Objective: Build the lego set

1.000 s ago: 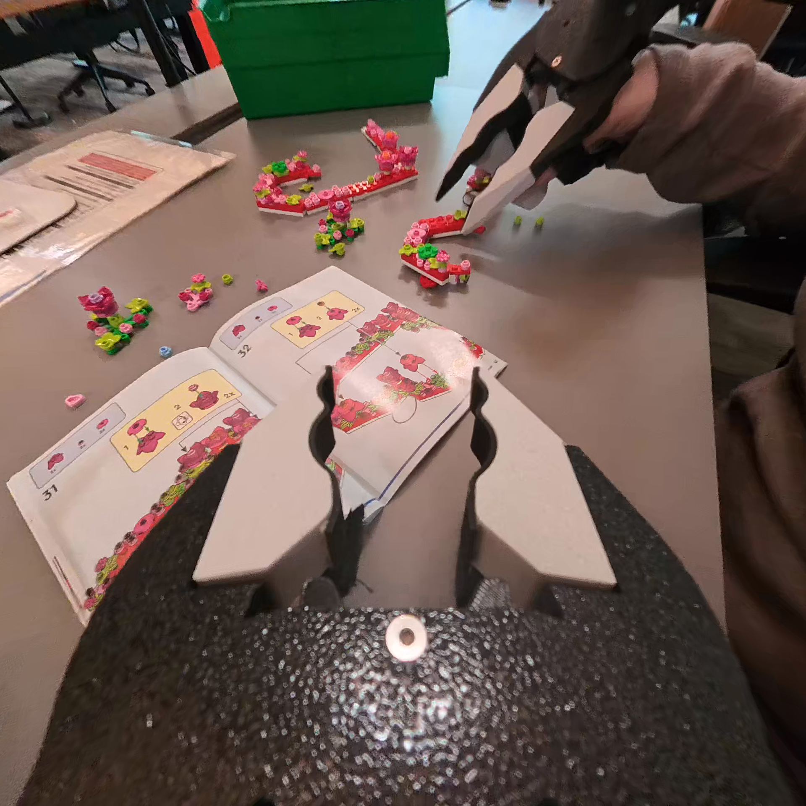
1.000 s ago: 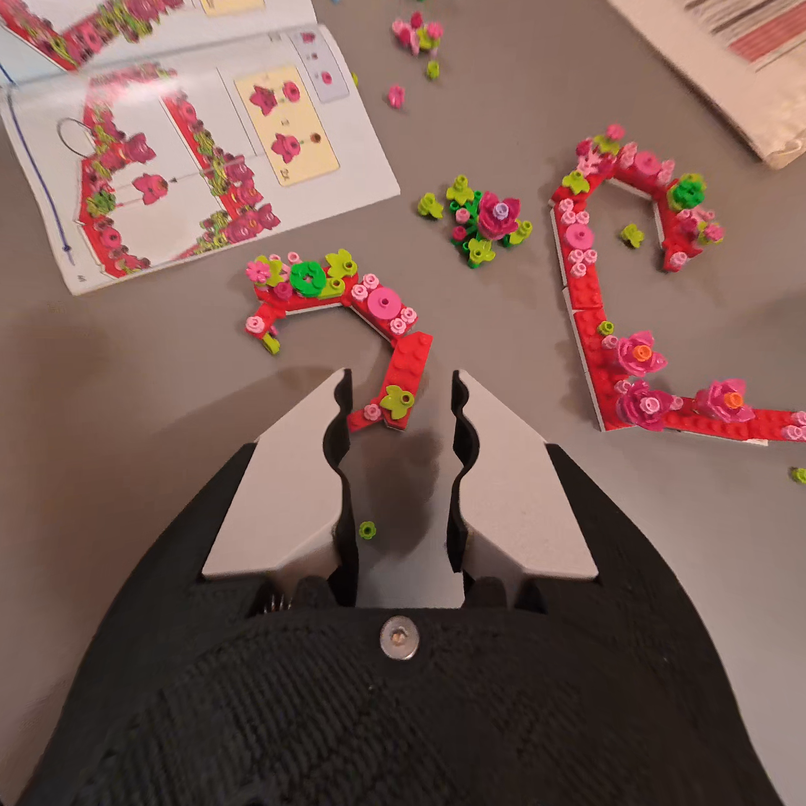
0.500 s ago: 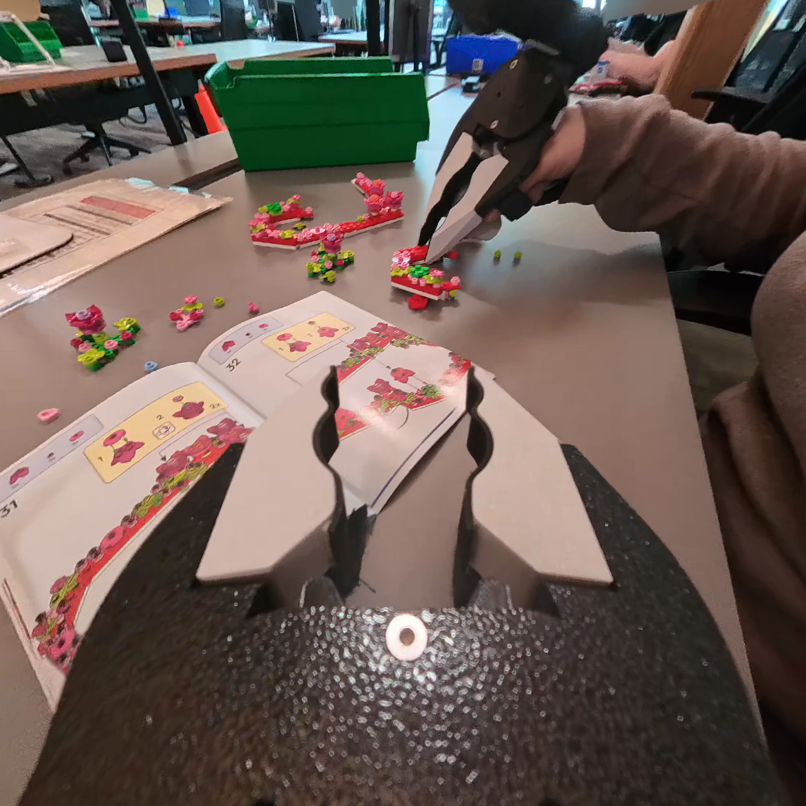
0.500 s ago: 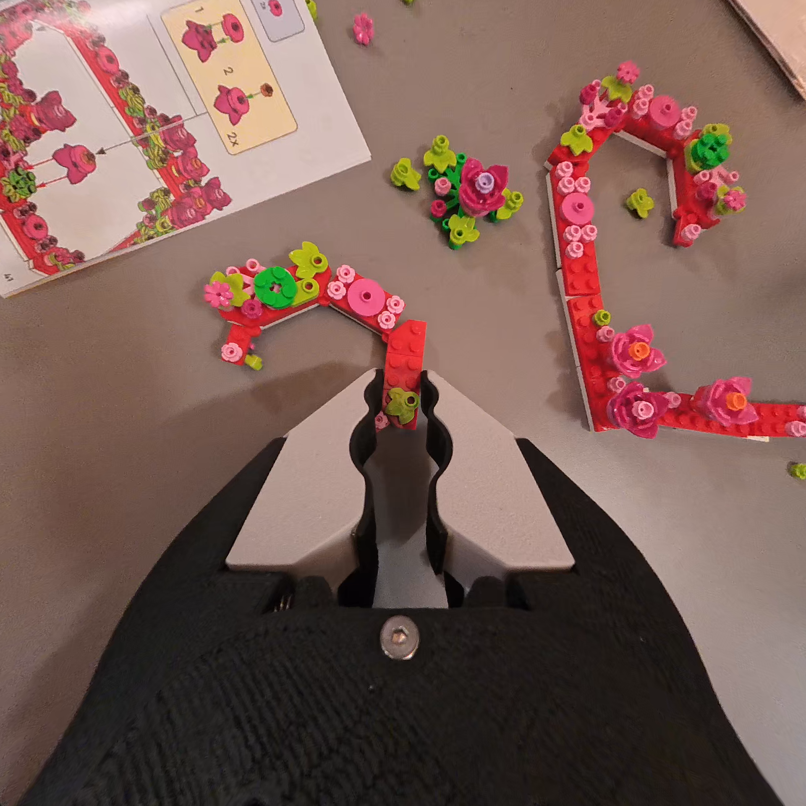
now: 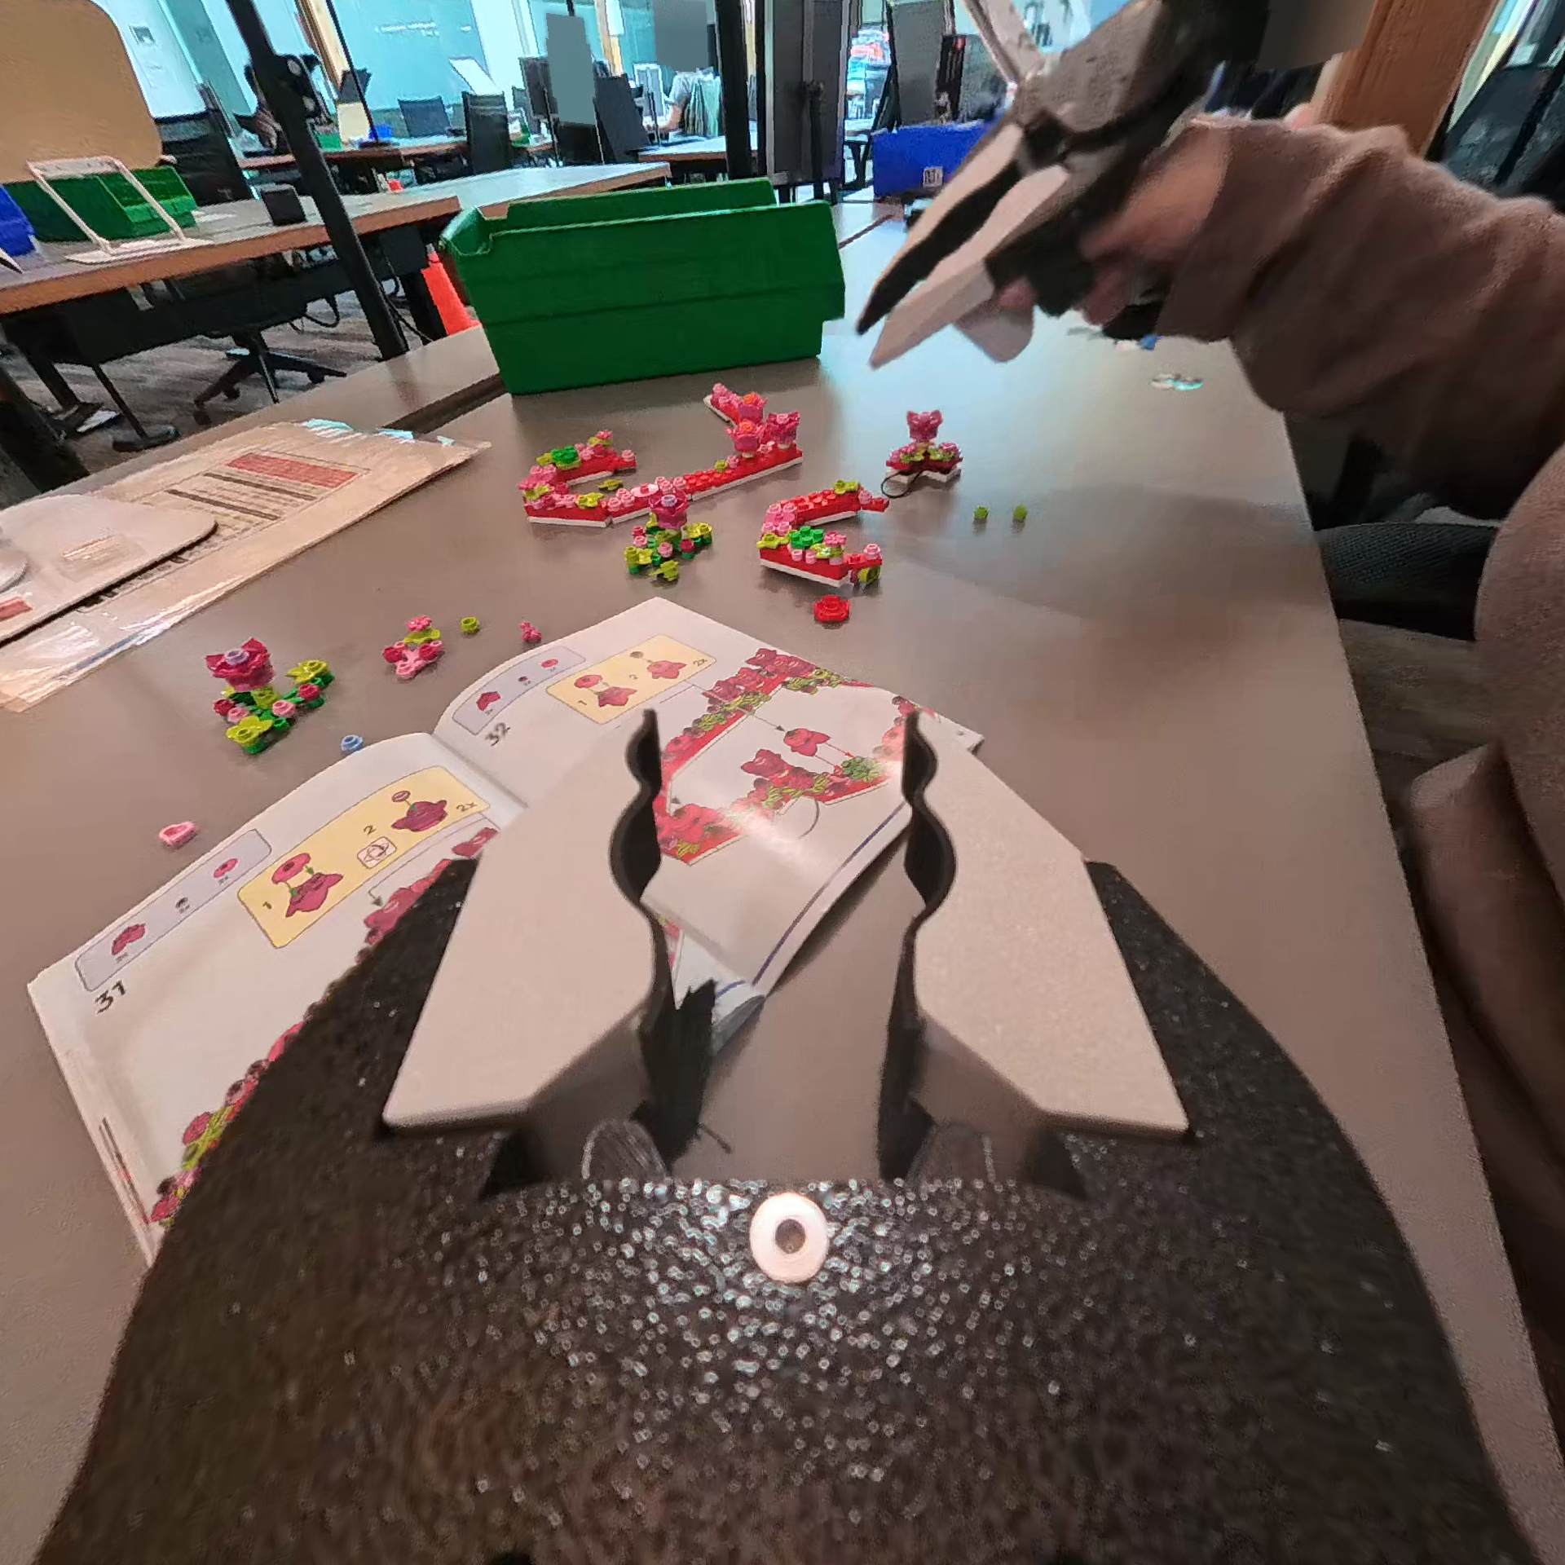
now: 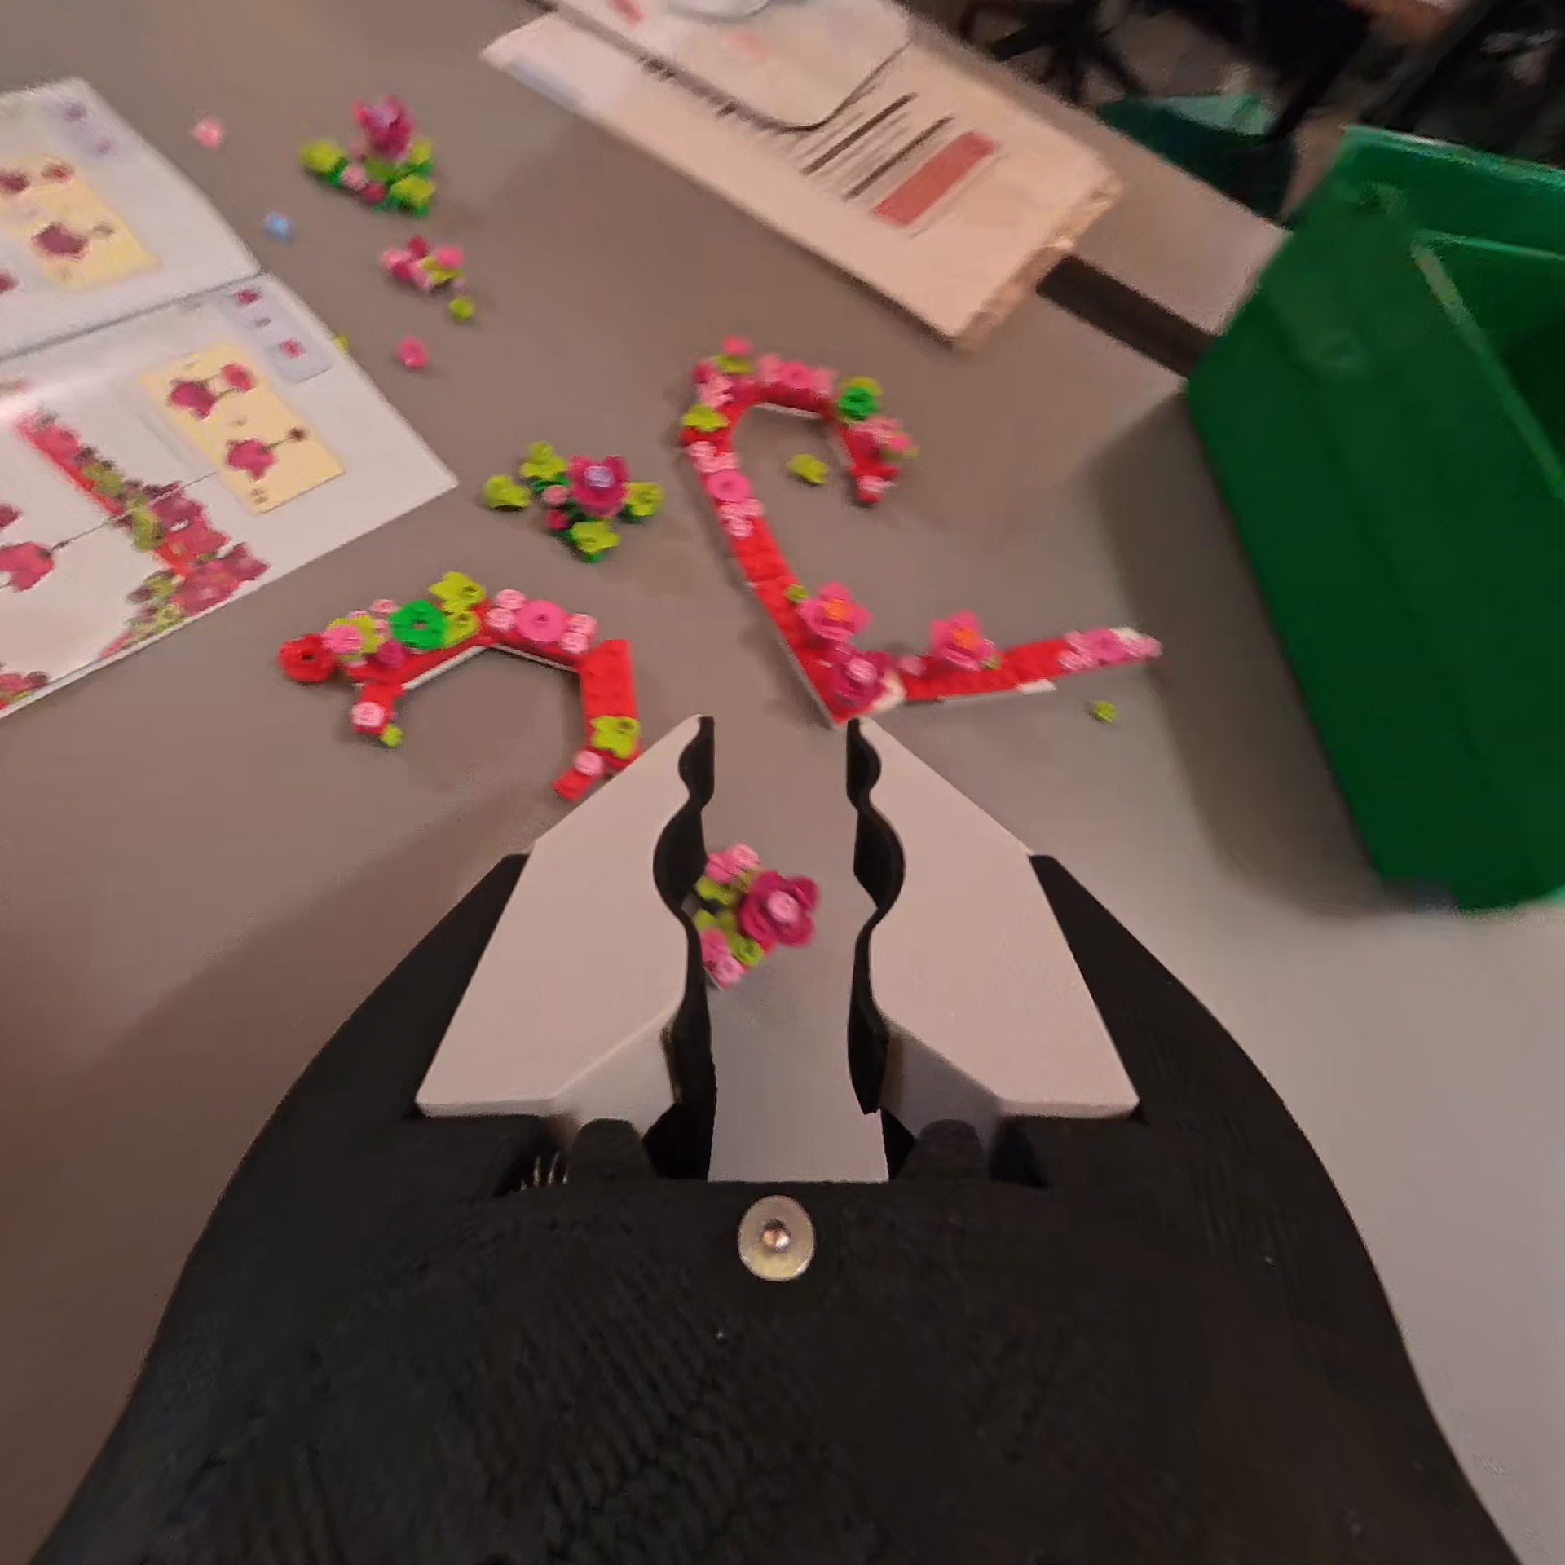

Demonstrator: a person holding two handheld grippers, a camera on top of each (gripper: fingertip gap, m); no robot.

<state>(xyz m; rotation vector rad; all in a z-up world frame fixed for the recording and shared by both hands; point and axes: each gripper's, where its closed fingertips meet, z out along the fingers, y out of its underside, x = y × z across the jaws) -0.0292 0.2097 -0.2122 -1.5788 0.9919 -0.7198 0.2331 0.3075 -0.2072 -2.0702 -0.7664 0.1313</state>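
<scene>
My left gripper (image 5: pixel 779 720) is open and empty, low over the open instruction booklet (image 5: pixel 339 847). My right gripper (image 6: pixel 777 724) is open and empty; in the left wrist view it (image 5: pixel 881 339) hangs high above the table's far right. Below it, seen through the gap, a small pink flower cluster (image 6: pixel 754 915) sits on the table (image 5: pixel 923 449). A curved red piece with flowers (image 6: pixel 508 644) lies just left of the right fingertips and also shows in the left wrist view (image 5: pixel 817 533). A longer red angled piece (image 6: pixel 762 542) lies beyond.
A green bin (image 5: pixel 644 271) stands at the back, on the right in the right wrist view (image 6: pixel 1397 550). A paper packet (image 5: pixel 254 491) lies at the left. Loose flower clusters (image 5: pixel 262 694) (image 5: pixel 669 533), a red round piece (image 5: pixel 831 608) and small studs (image 5: pixel 999 512) are scattered about. The table edge runs along the right. The tips of one gripper are about 30 centimetres away from the tips of the other. The longer red angled piece (image 6: pixel 762 542) lies around 12 centimetres away from my right fingertips.
My right gripper was shut on the end of the curved red piece; it has opened, lifted and pulled back. The curved piece stays on the table. My left gripper barely moved.
</scene>
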